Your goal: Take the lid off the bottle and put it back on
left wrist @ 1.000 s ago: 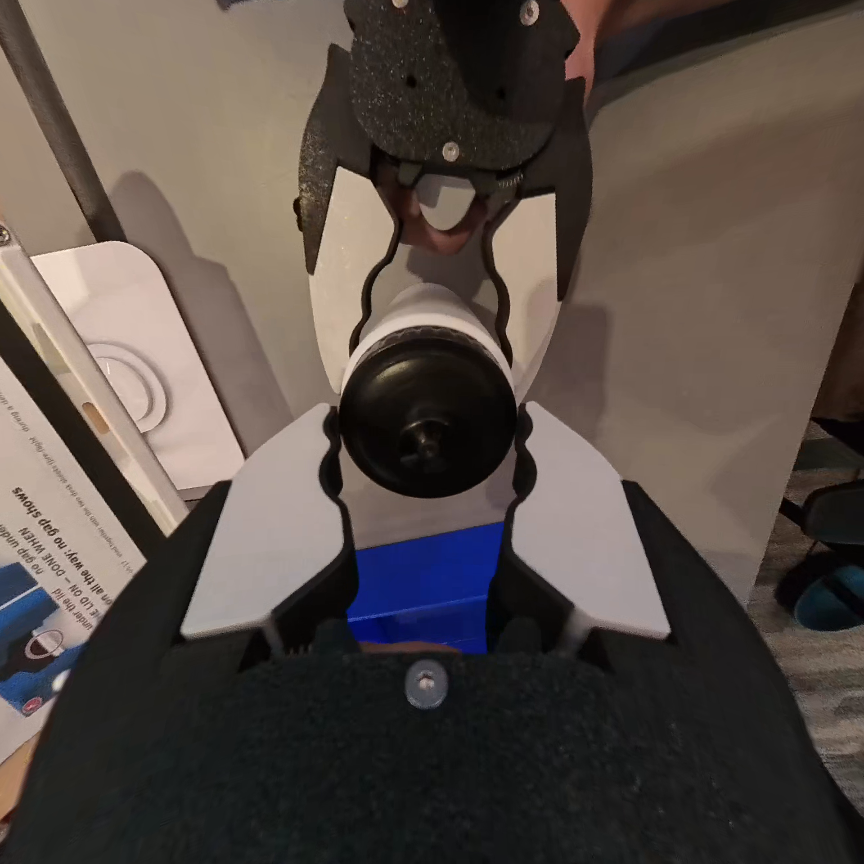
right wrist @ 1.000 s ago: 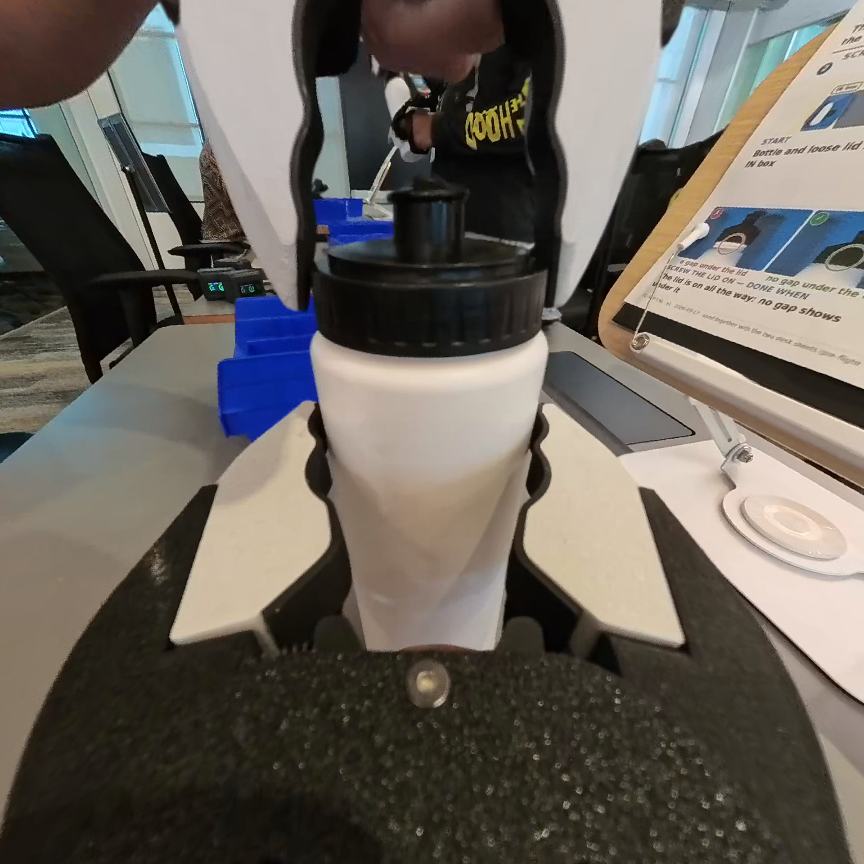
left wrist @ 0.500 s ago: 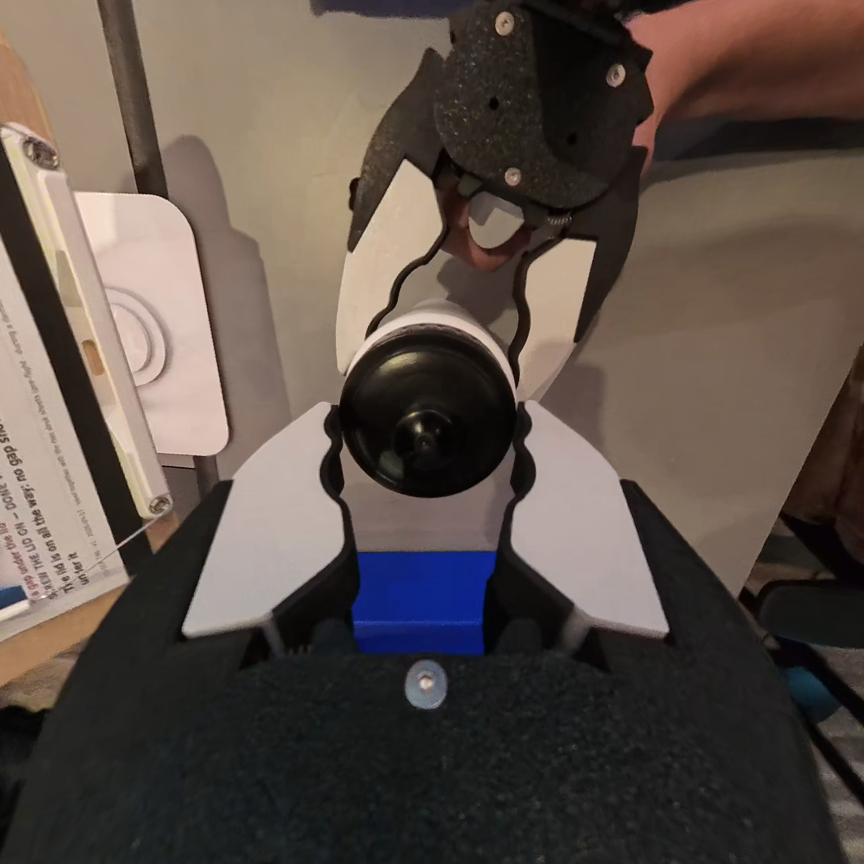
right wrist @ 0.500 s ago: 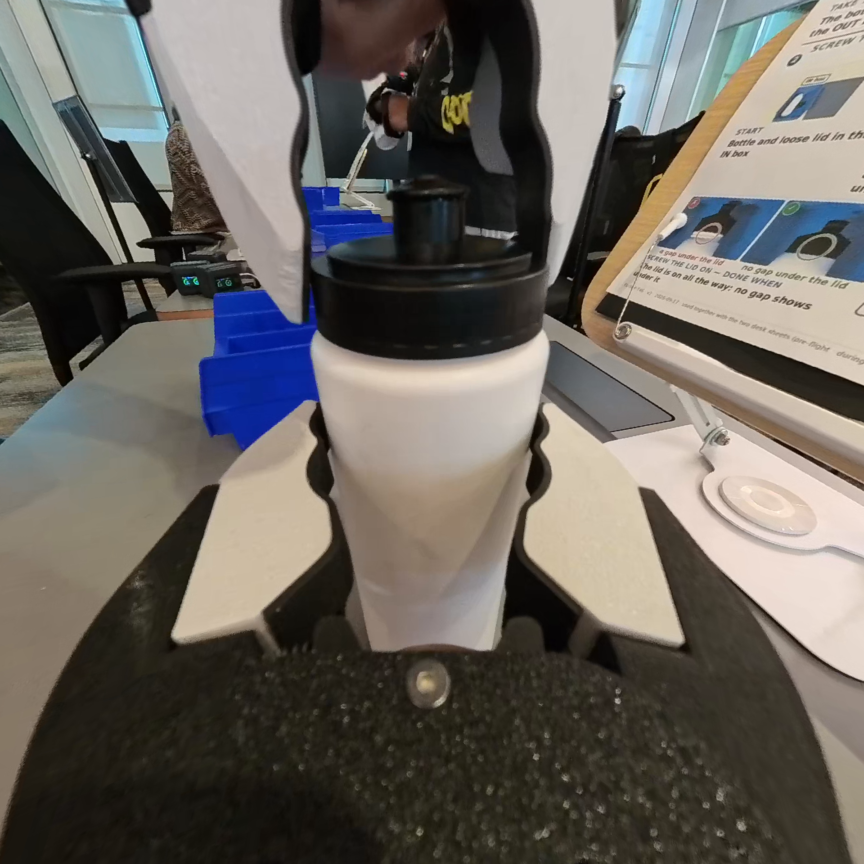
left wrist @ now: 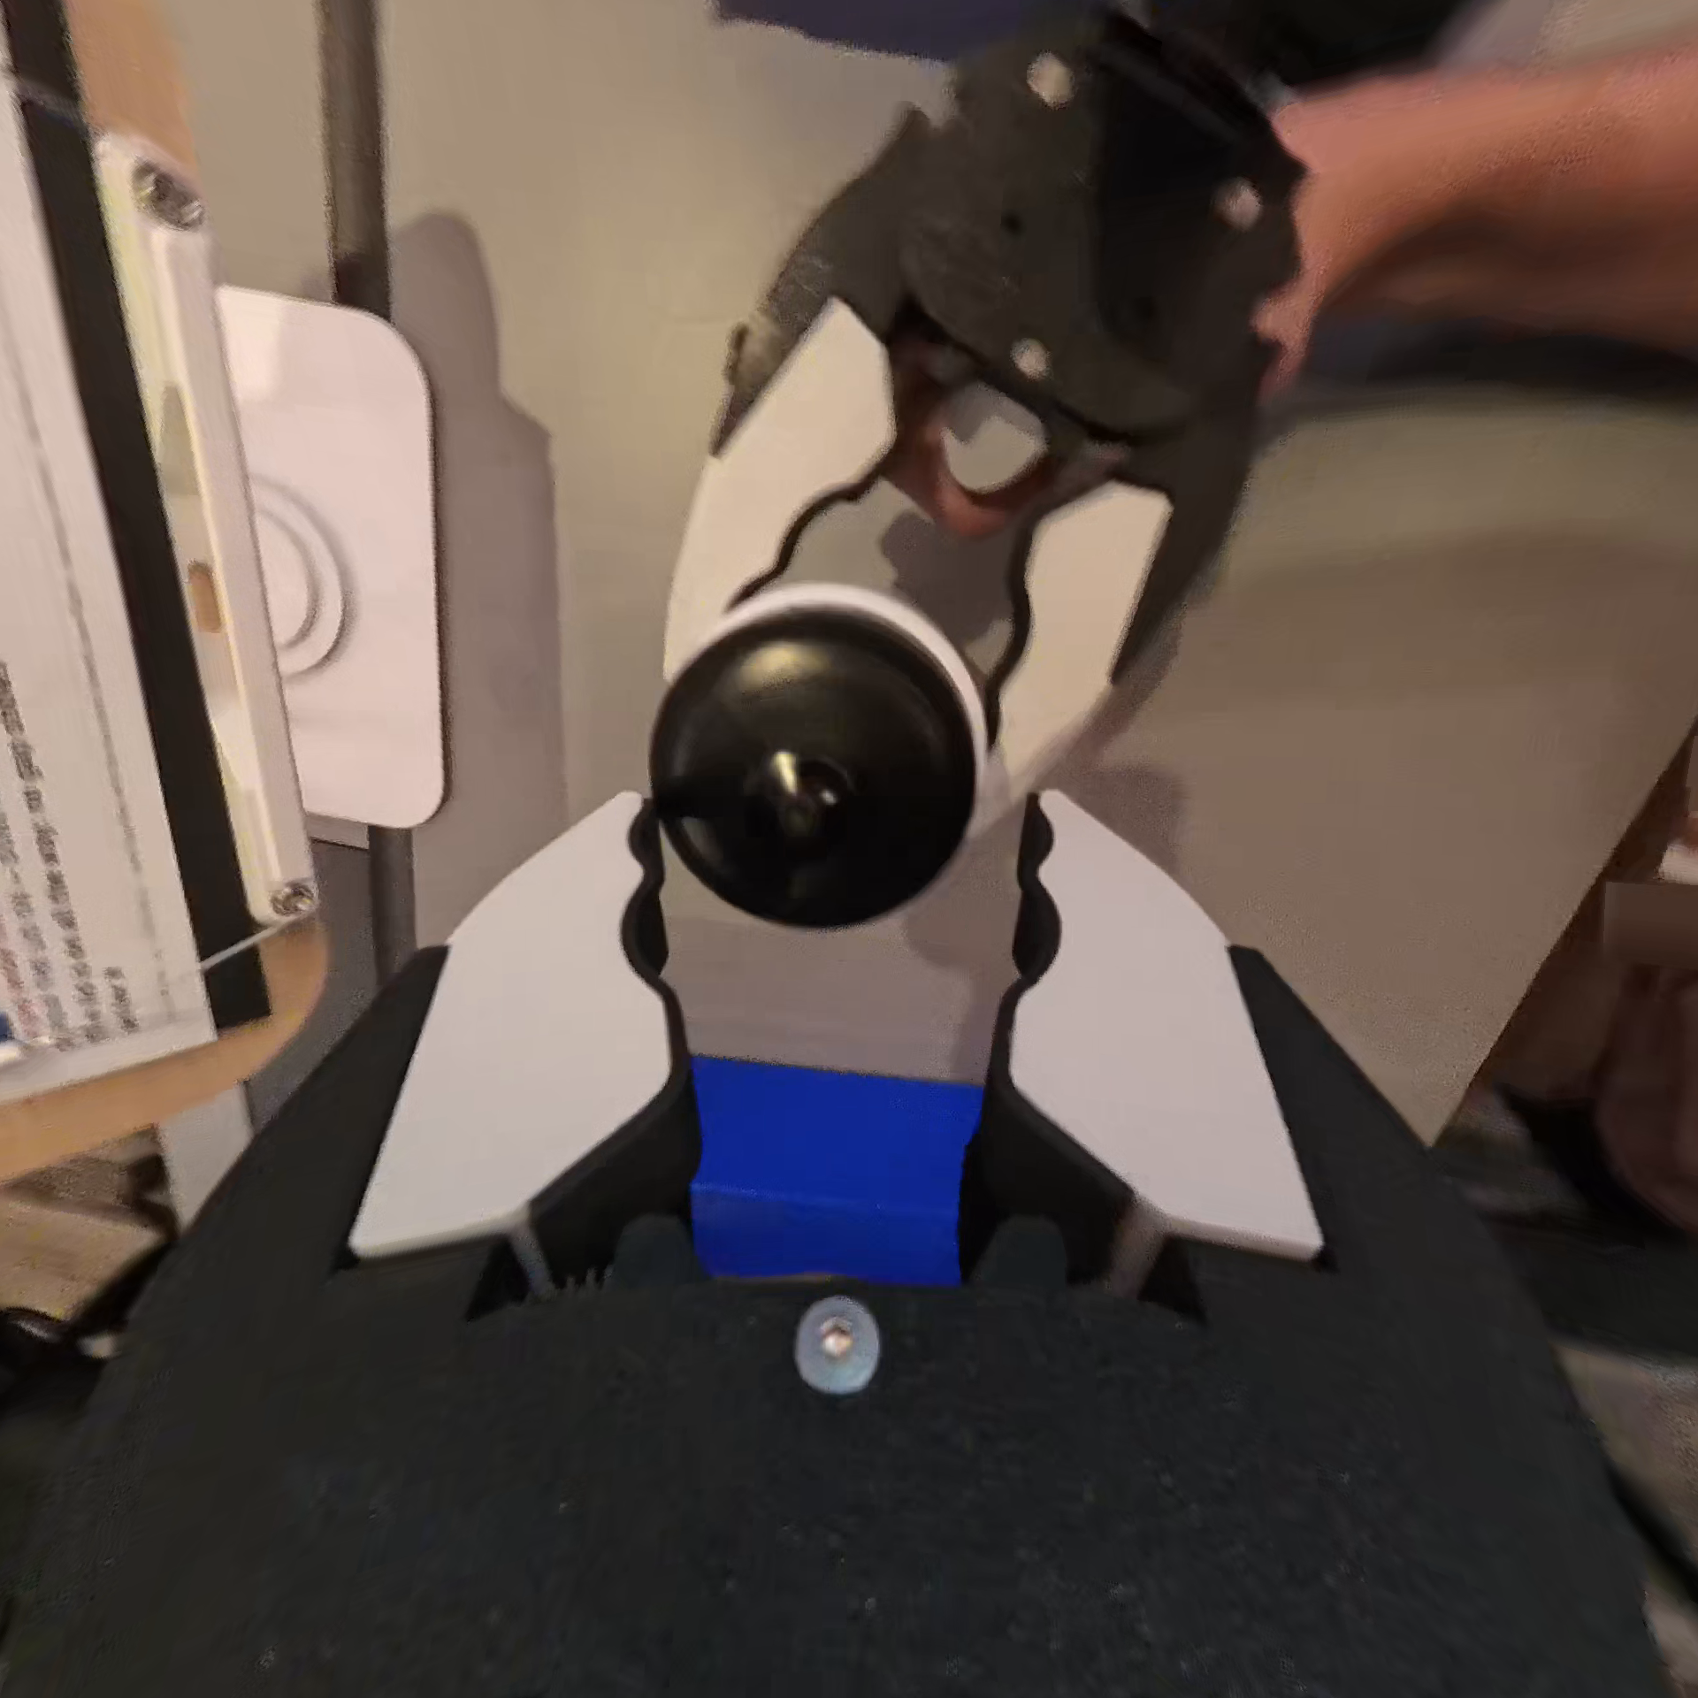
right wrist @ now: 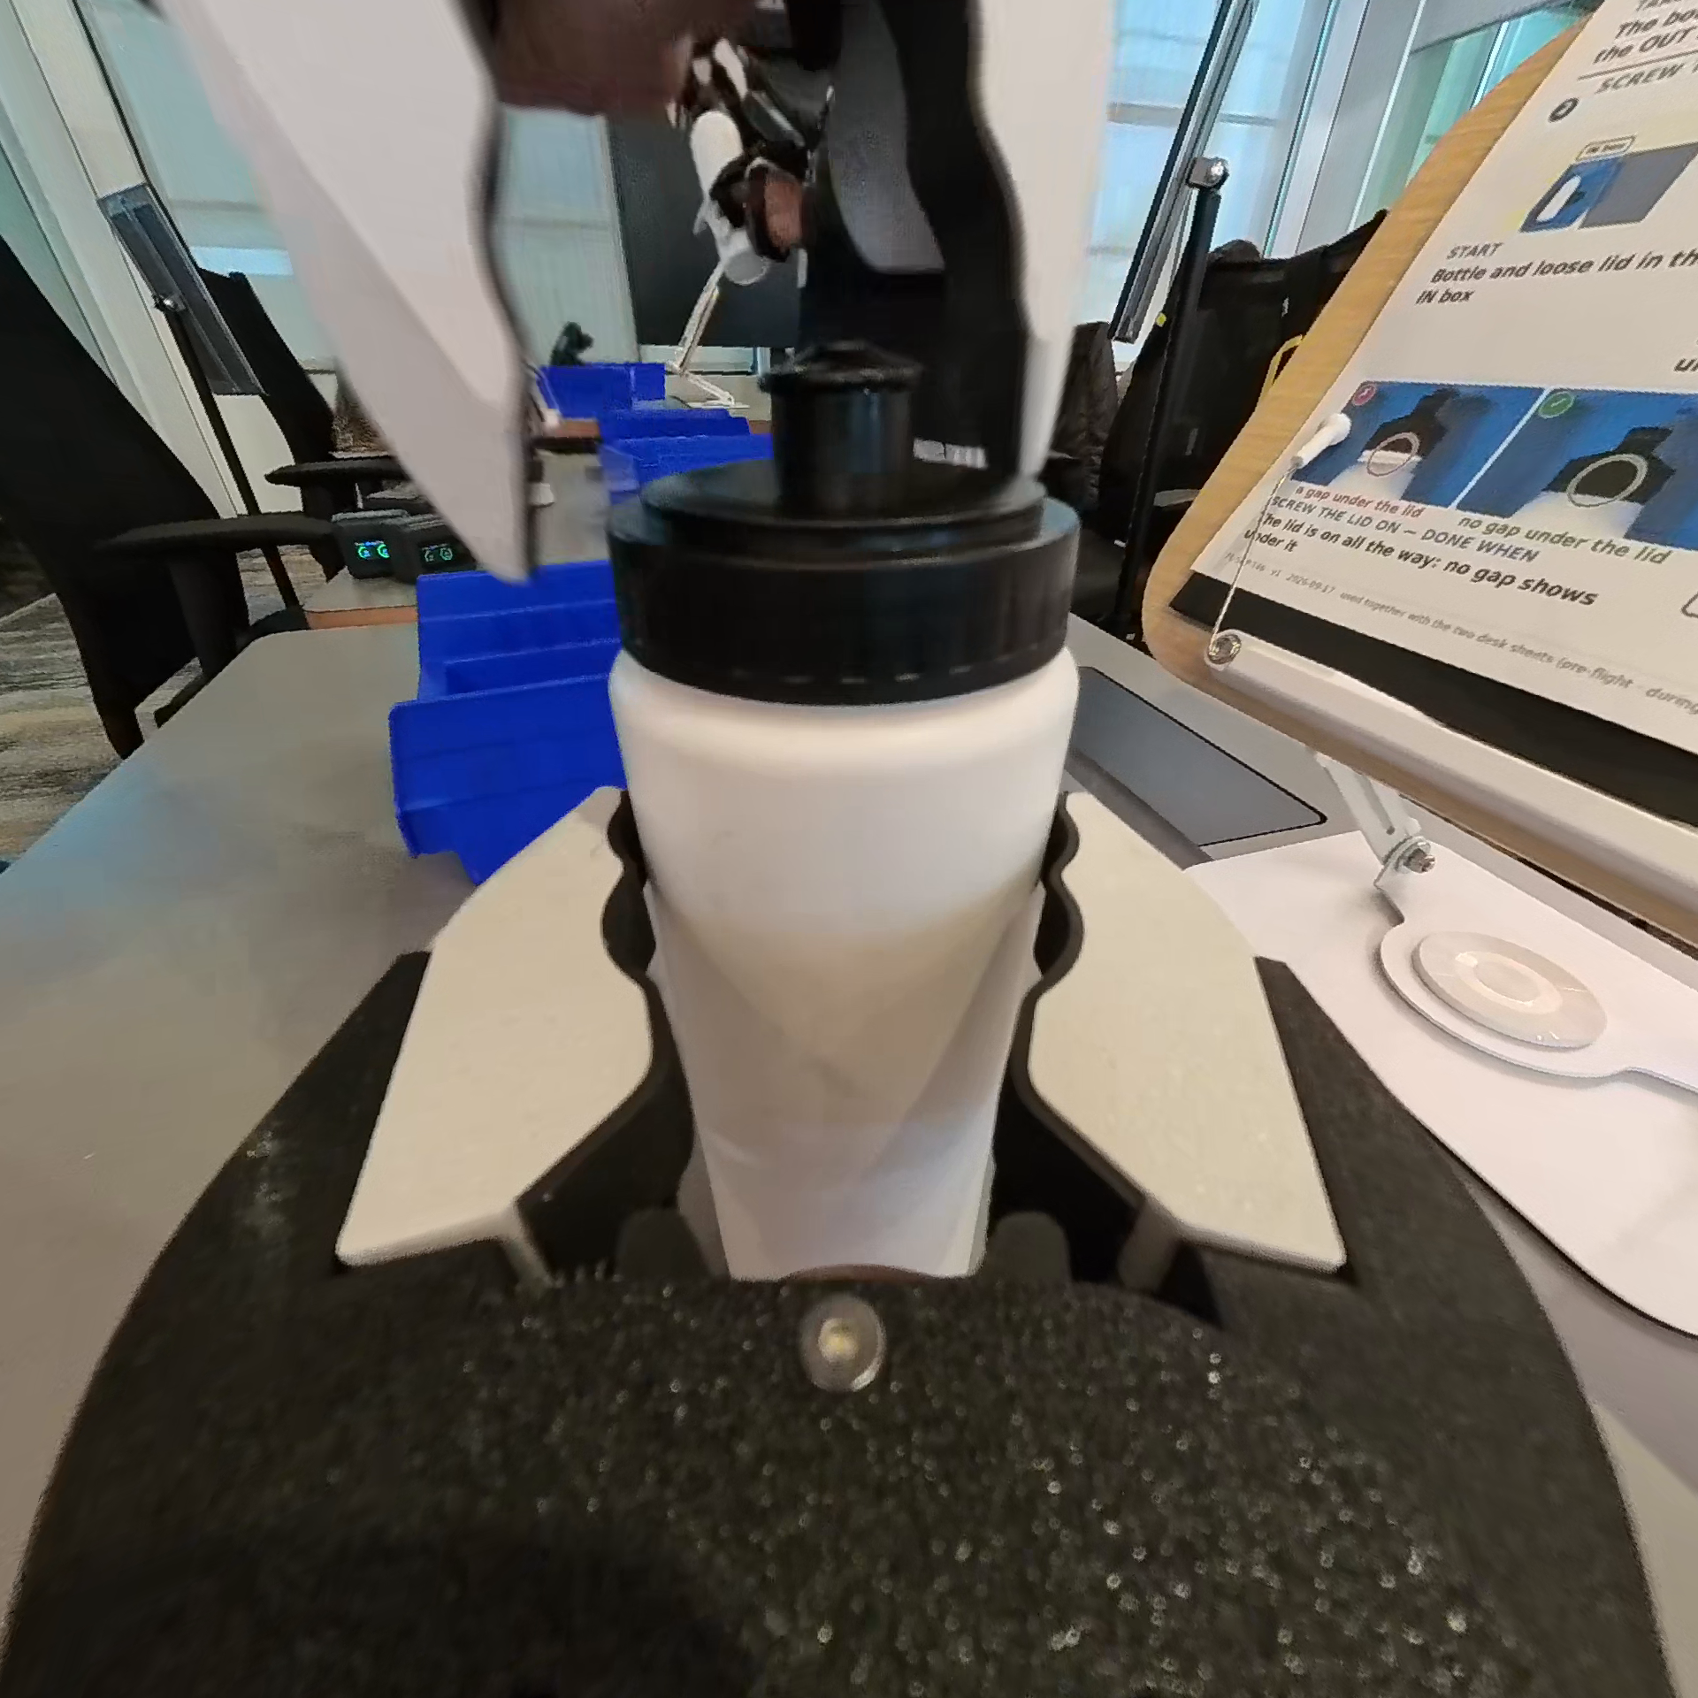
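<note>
Now: left gripper point(left wrist: 841, 827) has let go, its fingers spread off black round lid point(left wrist: 813, 781) | right gripper point(right wrist: 841, 919) pinching white plastic bottle point(right wrist: 841, 873) | lid looks seated, likely regrip or finished.

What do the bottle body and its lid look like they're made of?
Bottle: likely matte white plastic; smooth, opaque, only a soft sheen.
Lid: likely harder black plastic with a semi-gloss finish; moulded ridges around its rim, and highlights on its top. Neither material is certain from looks alone.
</note>
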Motion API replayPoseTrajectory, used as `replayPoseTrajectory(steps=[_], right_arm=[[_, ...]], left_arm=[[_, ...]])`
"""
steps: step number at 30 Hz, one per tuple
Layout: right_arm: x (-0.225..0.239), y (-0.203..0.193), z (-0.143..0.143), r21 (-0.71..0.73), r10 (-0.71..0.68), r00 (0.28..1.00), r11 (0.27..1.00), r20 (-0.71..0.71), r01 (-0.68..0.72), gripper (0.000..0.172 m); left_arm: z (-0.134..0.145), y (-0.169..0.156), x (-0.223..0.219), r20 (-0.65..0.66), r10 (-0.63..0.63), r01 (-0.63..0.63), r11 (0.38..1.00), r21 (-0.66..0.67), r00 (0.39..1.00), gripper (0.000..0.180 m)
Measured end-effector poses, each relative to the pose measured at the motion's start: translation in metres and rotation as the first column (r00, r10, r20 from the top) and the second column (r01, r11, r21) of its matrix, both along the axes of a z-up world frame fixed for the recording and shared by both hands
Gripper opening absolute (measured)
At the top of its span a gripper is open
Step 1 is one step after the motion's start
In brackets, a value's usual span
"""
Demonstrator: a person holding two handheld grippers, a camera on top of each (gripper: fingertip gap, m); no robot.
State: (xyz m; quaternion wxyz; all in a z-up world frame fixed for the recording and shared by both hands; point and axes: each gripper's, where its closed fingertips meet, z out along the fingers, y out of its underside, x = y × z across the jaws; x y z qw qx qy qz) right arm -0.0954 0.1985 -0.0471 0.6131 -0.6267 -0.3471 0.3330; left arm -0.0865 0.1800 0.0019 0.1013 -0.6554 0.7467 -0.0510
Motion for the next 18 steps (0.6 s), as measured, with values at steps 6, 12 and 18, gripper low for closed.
replayPoseTrajectory(steps=[6, 12, 18], right_arm=[[0.0, 0.001, 0.0, -0.002, 0.0, 1.0, 1.0, -0.009, 0.0, 0.083], [0.001, 0.002, -0.001, -0.002, -0.008, 1.0, 1.0, 0.004, 0.008, 0.083], [0.0, 0.001, -0.001, 0.0, -0.008, 1.0, 1.0, 0.009, 0.008, 0.083]], left_arm=[[0.009, -0.003, -0.006, -0.045, -0.269, 0.271, 0.96, 0.069, 0.962, 0.069], [-0.003, 0.002, -0.001, -0.105, -0.271, 0.276, 0.96, 0.039, 0.957, 0.08], [-0.006, 0.008, 0.001, -0.109, -0.266, 0.273, 0.961, 0.051, 0.958, 0.078]])
